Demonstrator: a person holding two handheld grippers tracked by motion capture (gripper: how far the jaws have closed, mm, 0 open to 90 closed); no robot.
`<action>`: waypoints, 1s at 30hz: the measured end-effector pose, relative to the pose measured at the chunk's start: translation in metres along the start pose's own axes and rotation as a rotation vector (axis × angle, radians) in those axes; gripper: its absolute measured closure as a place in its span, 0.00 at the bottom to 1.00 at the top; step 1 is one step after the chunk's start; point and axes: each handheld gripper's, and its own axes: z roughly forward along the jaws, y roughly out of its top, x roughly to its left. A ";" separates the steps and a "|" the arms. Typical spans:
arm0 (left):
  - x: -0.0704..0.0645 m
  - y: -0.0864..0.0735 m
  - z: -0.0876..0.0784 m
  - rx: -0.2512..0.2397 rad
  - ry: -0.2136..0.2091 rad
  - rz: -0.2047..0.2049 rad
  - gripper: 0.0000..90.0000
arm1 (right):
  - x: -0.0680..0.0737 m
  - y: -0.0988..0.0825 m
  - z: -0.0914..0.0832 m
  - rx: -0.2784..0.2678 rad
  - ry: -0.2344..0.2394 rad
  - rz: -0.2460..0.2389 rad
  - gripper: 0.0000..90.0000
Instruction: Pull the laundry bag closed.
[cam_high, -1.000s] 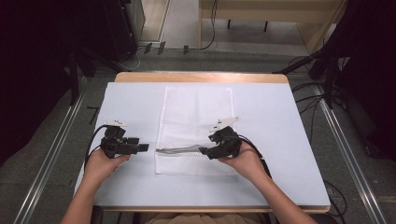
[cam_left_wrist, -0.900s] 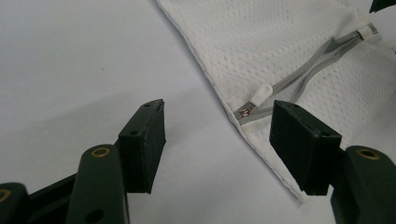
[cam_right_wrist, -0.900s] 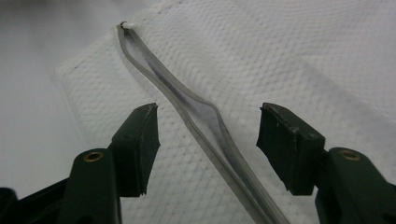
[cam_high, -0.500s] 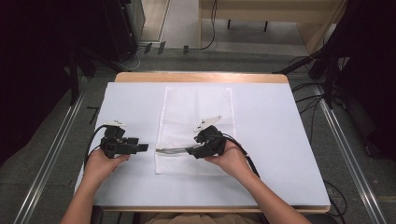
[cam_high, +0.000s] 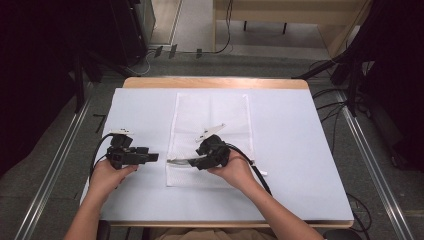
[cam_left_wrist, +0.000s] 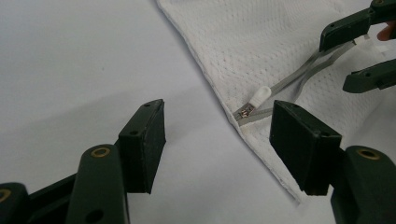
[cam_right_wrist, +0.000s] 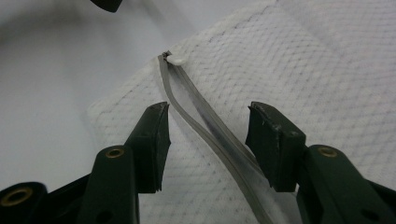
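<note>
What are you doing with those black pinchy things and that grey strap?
A person holds a gripper in each hand over a white cloth on the table. The right gripper straddles a thin grey strap lying on the cloth; its jaws have just been closing but don't yet press it. The left gripper waits open beside the cloth's edge, pointing at the strap's end.

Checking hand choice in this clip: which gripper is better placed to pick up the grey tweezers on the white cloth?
Right. The right gripper already straddles the tweezers, jaws just closing but not yet pressing. The left gripper is open beside the cloth, facing only their tip.
</note>
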 end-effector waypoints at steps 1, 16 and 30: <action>0.000 0.000 0.000 -0.001 0.001 0.000 0.40 | 0.000 0.001 0.002 -0.002 0.004 -0.004 0.57; -0.002 0.000 0.001 0.011 0.027 0.015 0.40 | 0.010 0.018 0.032 0.011 0.047 -0.008 0.69; -0.002 0.000 0.001 0.012 0.019 0.012 0.41 | 0.013 0.025 0.057 0.068 0.098 0.024 0.79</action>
